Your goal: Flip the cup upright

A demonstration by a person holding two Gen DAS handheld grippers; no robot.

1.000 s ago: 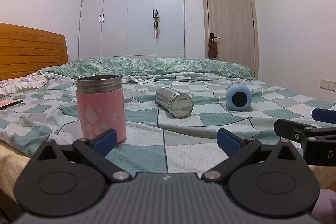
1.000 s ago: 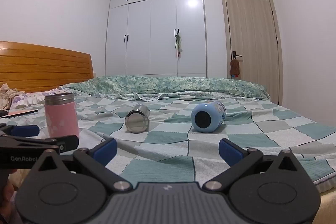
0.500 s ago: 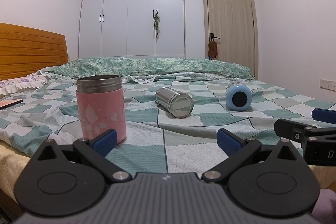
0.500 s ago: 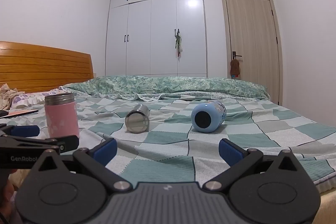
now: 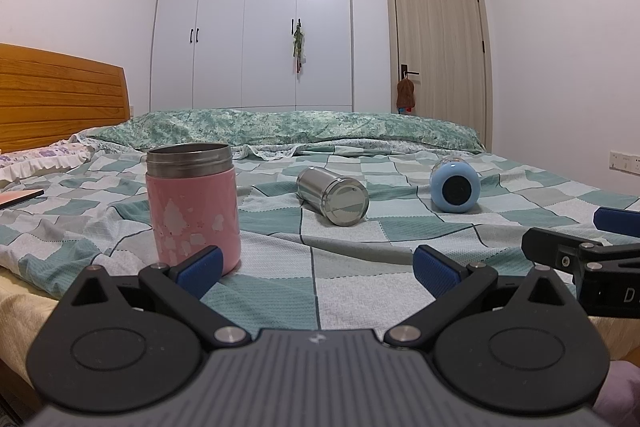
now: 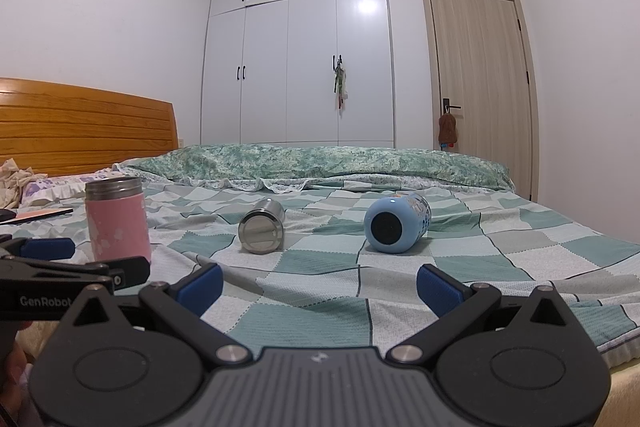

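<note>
A pink cup (image 5: pixel 193 201) with a steel rim stands upright on the bed, just beyond my left gripper's left finger; it also shows in the right wrist view (image 6: pixel 118 223). A steel cup (image 5: pixel 334 195) lies on its side mid-bed, base toward me, seen also in the right wrist view (image 6: pixel 262 231). A blue cup (image 5: pixel 455 187) lies on its side further right, also in the right wrist view (image 6: pixel 396 225). My left gripper (image 5: pixel 318 267) is open and empty. My right gripper (image 6: pixel 320 283) is open and empty at the bed's near edge.
The checked green bedspread (image 5: pixel 360 247) covers the bed. A folded green quilt (image 5: pixel 280 127) lies along the far side. A wooden headboard (image 5: pixel 60 95) stands at left, a wardrobe (image 5: pixel 256 27) and a door (image 5: pixel 438 39) behind. A flat book (image 5: pixel 20 197) lies at far left.
</note>
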